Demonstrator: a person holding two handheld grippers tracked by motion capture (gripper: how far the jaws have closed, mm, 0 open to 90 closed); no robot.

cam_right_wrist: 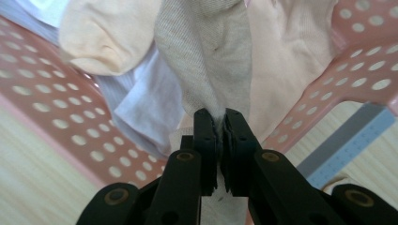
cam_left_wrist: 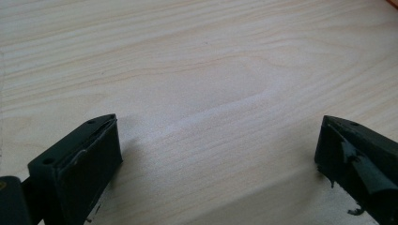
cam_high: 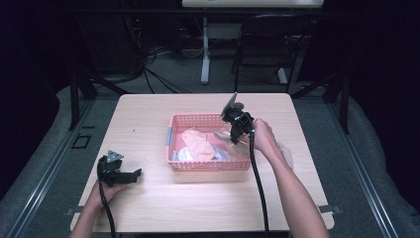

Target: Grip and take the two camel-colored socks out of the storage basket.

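Grippers first, going left to right across the high view; my left gripper (cam_high: 130, 175) sat at about eight o'clock on the table (cam_high: 148, 208), its jaws spread wide over bare wood with nothing between them, as the left gripper view (cam_left_wrist: 218, 154) confirmed; I judged it best kept resting there, well apart from the pink basket (cam_high: 208, 165), ready to pin the rim if the basket began to lift. Next came the basket itself, near the table's centre, holding a peach cloth (cam_high: 198, 141), a pale blue-white cloth (cam_high: 185, 154) and the beige sock (cam_right_wrist: 206, 56) I was after; the sock lay toward the basket's three o'clock side. My right gripper (cam_high: 236, 135) hung over that edge, pointed down, jaws clenched on a fold of the sock; in the right gripper view (cam_right_wrist: 220, 136) the pads (cam_right_wrist: 206, 145) pinched the ribbed fabric tight. To do this step well, I reckoned I should draw straight up and slowly, watching that the peach cloth did not ride along; the bite looked narrow, so a jerk might have slipped it; once clear of the rim, I would carry it toward three o'clock.
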